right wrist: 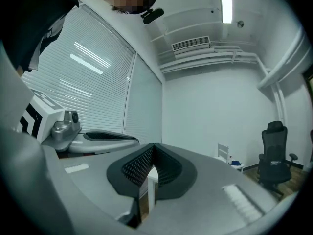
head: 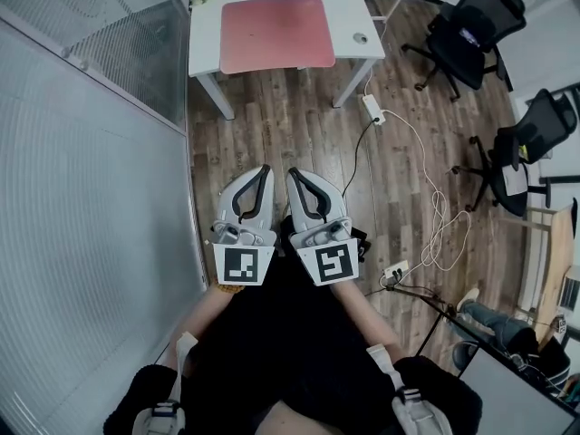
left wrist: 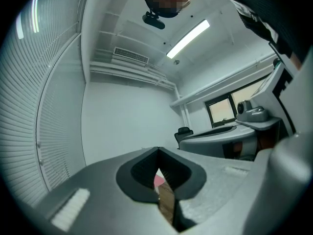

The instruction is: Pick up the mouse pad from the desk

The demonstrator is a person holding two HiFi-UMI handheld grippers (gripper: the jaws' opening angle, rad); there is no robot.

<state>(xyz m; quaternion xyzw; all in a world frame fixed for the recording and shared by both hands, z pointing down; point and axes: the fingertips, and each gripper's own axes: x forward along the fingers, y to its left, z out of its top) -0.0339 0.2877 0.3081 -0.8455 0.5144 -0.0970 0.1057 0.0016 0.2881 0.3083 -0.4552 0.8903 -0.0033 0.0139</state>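
Nothing of the task is showing as done yet. The mouse pad (head: 276, 33), a pink-red sheet, is lying flat on the white table (head: 204, 43) at the far end of the head view, well apart from both grippers, with a stretch of wooden floor (head: 272, 120) between. By my reading, everything is remaining to do: the approach to the table, the grasp and the lift.

The person is holding the left gripper (head: 265, 168) and the right gripper (head: 292, 171) side by side, close in front of the body, both pointing forward toward the table. Each gripper view is showing its jaws pressed together at the tips and pinching nothing — only floor and a sliver of the table are showing through the hollow behind the tips. The forearms are reaching up from the lower edge of the head view, tucked in.
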